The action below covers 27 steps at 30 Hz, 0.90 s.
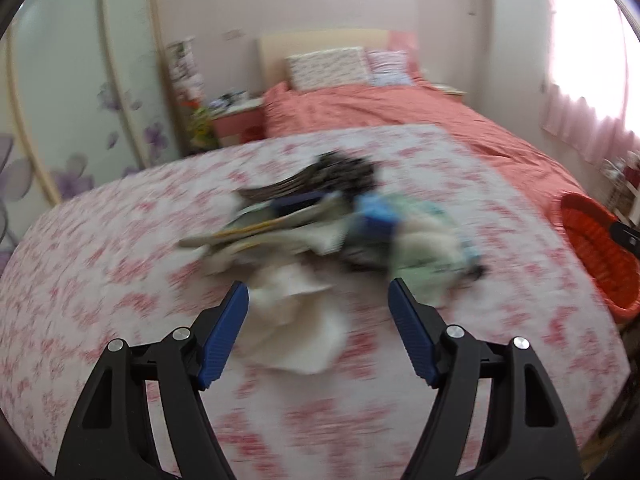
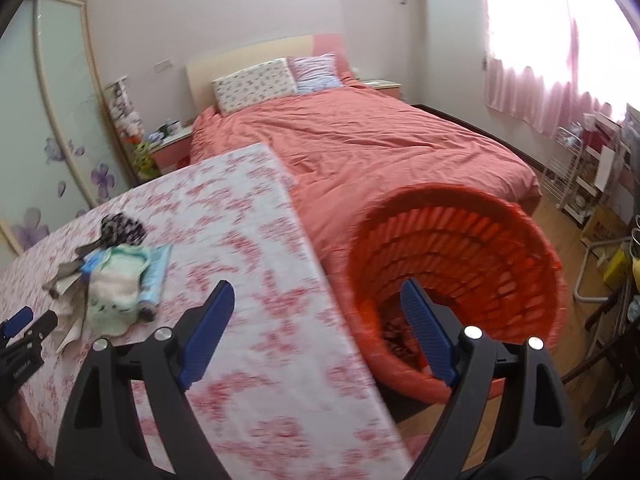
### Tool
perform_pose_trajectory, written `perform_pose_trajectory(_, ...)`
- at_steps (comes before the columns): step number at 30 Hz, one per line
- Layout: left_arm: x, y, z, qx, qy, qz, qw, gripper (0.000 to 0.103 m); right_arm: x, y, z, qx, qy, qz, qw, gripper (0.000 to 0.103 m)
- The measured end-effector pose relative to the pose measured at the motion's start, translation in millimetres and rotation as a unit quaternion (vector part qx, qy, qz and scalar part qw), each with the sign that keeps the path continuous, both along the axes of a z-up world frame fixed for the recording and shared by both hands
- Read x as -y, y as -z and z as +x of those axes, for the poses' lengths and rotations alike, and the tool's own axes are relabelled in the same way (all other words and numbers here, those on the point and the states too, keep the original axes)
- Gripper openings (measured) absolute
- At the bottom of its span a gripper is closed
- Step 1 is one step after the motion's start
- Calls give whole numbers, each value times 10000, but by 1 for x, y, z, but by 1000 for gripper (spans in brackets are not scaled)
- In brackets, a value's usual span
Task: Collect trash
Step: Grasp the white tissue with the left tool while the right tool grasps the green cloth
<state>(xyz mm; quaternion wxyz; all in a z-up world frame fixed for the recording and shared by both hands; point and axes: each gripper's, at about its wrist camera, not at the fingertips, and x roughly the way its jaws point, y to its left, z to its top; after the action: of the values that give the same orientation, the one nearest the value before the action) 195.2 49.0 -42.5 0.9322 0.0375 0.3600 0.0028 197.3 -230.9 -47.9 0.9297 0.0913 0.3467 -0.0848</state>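
Observation:
A pile of trash (image 1: pixel 328 216) lies on the table with a pink-flowered cloth (image 1: pixel 120 264): crumpled white paper (image 1: pixel 296 320), a pale green wrapper, a blue packet and a dark patterned piece. The left wrist view is blurred. My left gripper (image 1: pixel 318 294) is open, its blue pads on either side of the white paper, just short of the pile. The pile also shows in the right wrist view (image 2: pixel 116 276). My right gripper (image 2: pixel 318 296) is open and empty over the table's right edge, its right finger in front of the orange basket (image 2: pixel 456 248). The left gripper's tip shows at the left edge (image 2: pixel 18 322).
The orange basket (image 1: pixel 592 248) stands on the floor beside the table and the bed, with some dark scraps inside. A bed with a coral cover (image 2: pixel 360 148) lies behind. A wardrobe (image 2: pixel 52 120) is on the left, a wire rack (image 2: pixel 568 168) and clutter on the right.

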Motion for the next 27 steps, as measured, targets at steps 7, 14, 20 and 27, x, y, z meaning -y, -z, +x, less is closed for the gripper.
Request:
perform_pose_trajectory(7,-34,26,25,-430,-274,-411,9979,72,-57,12,13,-55,-486,-82,9988,83)
perform_pose_trajectory(14,-36,44,41,-702,-98,-698,9950,70,-88,21,20,-193,-713,-169,9971,83)
perform_pose_trajectory(20,-44,43,43,-728,-86,-891,9933,45,-100,23,22,-235,-804,-248,9962,83)
perform_pose_trajectory(27,-66,38,18,-587,-226,-677,9957,44,-122,24,28,-246,-1057,-269,9937,83)
